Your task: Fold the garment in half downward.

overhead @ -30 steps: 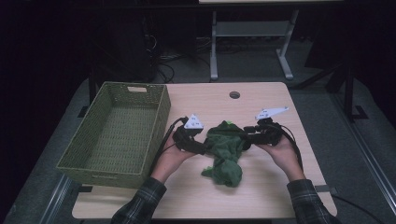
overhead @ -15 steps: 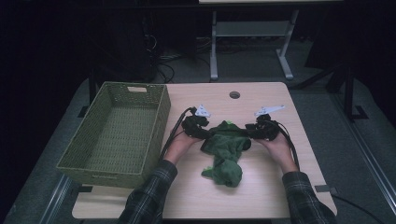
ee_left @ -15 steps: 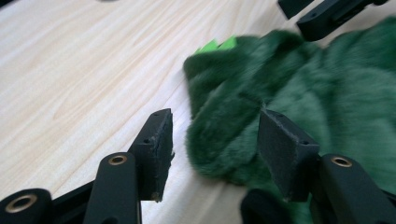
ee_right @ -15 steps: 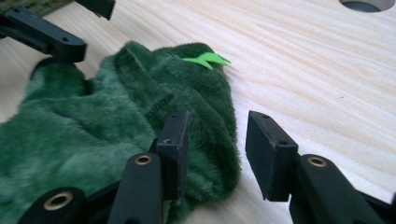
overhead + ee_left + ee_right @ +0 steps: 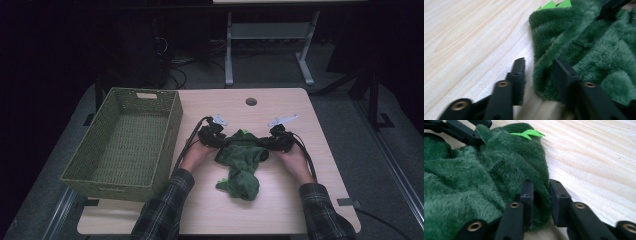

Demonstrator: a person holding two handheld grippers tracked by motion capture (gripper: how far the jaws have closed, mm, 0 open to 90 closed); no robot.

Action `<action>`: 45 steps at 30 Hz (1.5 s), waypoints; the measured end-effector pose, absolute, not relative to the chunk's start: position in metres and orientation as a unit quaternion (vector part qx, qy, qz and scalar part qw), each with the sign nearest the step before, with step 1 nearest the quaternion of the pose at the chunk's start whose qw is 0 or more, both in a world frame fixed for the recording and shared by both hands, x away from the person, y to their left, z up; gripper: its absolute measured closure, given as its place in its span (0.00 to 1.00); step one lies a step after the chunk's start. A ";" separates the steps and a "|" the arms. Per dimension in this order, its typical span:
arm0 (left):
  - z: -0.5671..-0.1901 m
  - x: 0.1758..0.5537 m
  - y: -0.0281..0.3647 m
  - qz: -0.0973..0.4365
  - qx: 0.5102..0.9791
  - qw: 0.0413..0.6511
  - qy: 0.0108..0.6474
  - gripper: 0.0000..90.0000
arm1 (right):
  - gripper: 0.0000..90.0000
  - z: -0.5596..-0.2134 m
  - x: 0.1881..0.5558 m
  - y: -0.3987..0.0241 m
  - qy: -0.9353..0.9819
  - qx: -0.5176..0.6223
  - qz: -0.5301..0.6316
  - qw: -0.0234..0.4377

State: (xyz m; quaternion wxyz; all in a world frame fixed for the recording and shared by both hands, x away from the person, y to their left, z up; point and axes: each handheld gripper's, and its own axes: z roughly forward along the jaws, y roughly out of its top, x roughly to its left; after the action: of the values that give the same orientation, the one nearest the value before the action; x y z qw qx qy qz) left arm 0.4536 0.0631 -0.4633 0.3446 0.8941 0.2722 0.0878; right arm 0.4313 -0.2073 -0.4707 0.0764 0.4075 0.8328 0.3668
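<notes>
We see both hands lower toward the table — left gripper and right gripper have just been closing, each now straddling an edge of the green plush cloth, its top edge pulled straighter.

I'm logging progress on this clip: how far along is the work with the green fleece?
Early. Done: both hands are at the green fleece on the table. In hand: the left hand-held gripper and right hand-held gripper each have an edge fold between jaws that have just been closing. Left: lifting it; the wicker basket beside it holds nothing, perhaps its destination.
</notes>
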 end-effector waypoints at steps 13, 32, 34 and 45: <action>-0.456 0.449 0.057 0.091 0.896 0.343 0.267 0.97 | 0.97 -0.463 0.428 -0.206 0.833 0.406 0.367 0.080; -0.396 0.424 0.063 0.112 0.866 0.414 0.258 0.96 | 0.97 -0.410 0.418 -0.209 0.825 0.386 0.398 0.111; -0.393 0.418 0.066 0.112 0.865 0.418 0.255 0.96 | 0.97 -0.407 0.412 -0.209 0.824 0.381 0.404 0.114; -0.381 0.374 0.078 0.101 0.858 0.443 0.241 0.96 | 0.97 -0.388 0.373 -0.208 0.828 0.338 0.429 0.125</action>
State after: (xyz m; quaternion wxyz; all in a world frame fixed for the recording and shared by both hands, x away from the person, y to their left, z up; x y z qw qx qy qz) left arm 0.3743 0.0780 -0.3809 0.4432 0.8576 0.2406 0.1011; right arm 0.3727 -0.2076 -0.3885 0.1250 0.3384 0.8281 0.4292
